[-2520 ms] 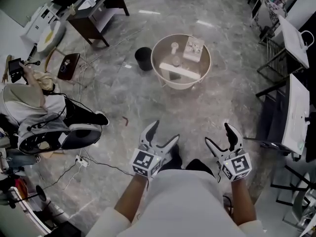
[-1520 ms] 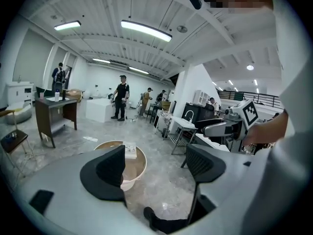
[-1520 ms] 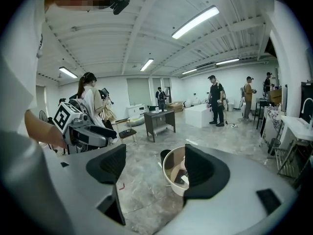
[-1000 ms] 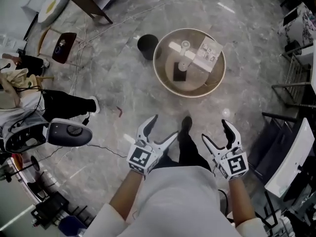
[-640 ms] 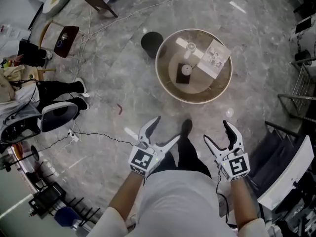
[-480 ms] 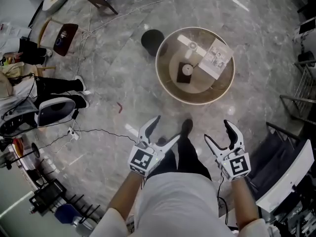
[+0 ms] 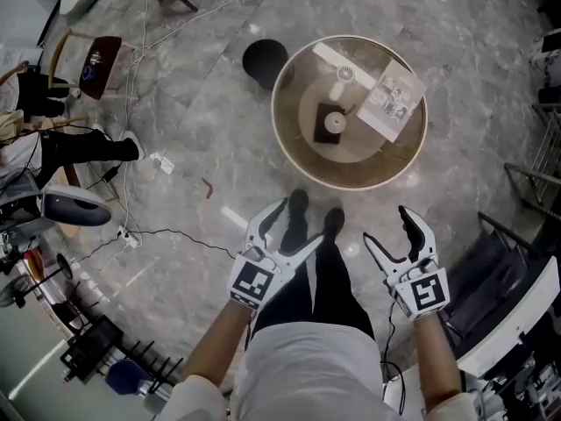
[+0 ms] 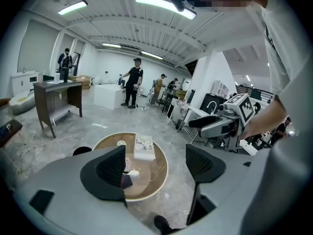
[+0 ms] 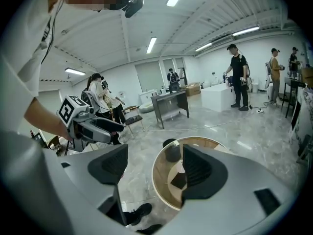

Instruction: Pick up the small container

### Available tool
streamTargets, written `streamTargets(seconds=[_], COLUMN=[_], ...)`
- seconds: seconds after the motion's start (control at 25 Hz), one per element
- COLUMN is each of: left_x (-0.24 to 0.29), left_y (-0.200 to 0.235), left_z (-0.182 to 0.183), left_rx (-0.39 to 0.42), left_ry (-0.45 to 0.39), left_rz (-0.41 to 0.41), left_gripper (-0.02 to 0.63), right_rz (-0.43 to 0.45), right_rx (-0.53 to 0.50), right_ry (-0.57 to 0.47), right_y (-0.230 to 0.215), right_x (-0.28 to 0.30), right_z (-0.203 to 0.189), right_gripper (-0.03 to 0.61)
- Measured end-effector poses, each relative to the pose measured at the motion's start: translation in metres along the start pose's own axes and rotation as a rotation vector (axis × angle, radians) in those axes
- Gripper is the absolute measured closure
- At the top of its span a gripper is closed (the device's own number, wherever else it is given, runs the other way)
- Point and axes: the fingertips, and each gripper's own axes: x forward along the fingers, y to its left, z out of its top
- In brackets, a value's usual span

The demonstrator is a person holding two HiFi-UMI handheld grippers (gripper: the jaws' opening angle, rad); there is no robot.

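My left gripper: jaws wide apart, holding nothing. My right gripper: jaws likewise spread, holding nothing. Both hang over marble floor, short of round table. Small container: white, upright on dark square mat at table centre, well ahead of both jaw pairs and touching neither. Booklet lies right of it. Black bin stands on floor beside table's far-left rim.
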Motion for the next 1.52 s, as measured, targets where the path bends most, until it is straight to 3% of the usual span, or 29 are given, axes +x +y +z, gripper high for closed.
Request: streamTargets(seconds=[0.6, 1.24, 1.52], left_x=[0.098, 0.196, 0.229], left_y=[0.095, 0.153, 0.172], left_z=[-0.07, -0.152, -0.179], left_rx=[0.054, 0.11, 0.098], left_ry=[0.061, 0.118, 0.128], left_rz=[-0.099, -0.15, -0.15], left_gripper=[0.225, 0.222, 0.213], right_rz=[-0.021, -0.019, -0.032], right_rx=[0.071, 0.032, -0.014], right_ry=[0.031, 0.061, 0.088], right_y=[-0.047, -0.1, -0.118], right_x=[0.136, 0.251, 0.299], right_z=[-0.068, -0.145, -0.165], right_gripper=[0.221, 0.229, 0.244])
